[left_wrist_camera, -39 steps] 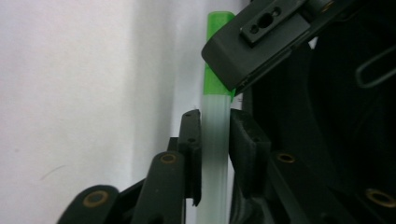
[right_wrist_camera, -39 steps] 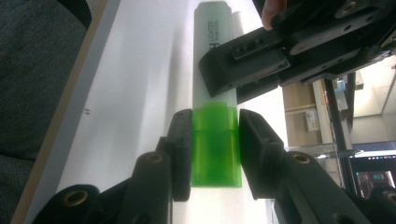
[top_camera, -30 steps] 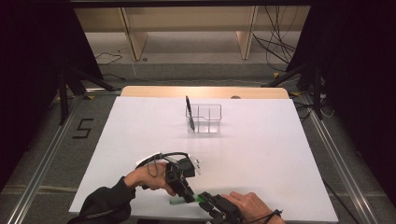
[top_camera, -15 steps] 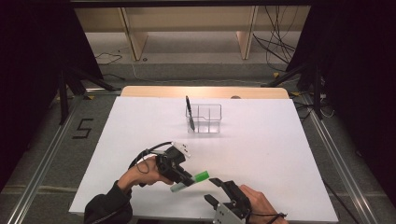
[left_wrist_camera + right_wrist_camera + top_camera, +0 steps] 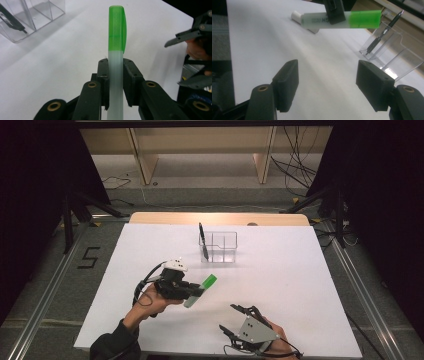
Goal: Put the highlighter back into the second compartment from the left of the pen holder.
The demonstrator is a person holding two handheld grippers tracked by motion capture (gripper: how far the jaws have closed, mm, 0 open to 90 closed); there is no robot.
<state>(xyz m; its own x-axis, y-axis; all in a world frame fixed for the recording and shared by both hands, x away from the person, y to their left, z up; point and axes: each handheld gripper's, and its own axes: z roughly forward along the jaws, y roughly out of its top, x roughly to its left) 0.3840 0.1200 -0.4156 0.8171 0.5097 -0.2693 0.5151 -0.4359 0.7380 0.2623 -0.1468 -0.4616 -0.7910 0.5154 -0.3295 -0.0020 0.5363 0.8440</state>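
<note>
My left gripper is shut on a marker with a whitish barrel and a green cap, and holds it just above the white table. In the left gripper view both pads press the barrel of the marker, cap pointing away. My right gripper is near the table's front edge, right of the marker and apart from it. Its jaws have just been opening, and nothing is between them. Beyond them the marker hangs level in the left gripper's jaw.
A clear plastic organizer stands at the table's far middle, with a black pen leaning in its left compartment. The organizer also appears at the upper left of the left gripper view. Floor rails run along both sides of the table.
The two grippers were close together at the marker near the front edge. They have drawn apart: the left carried the marker away from the front edge, and the right jaws spread wider.
</note>
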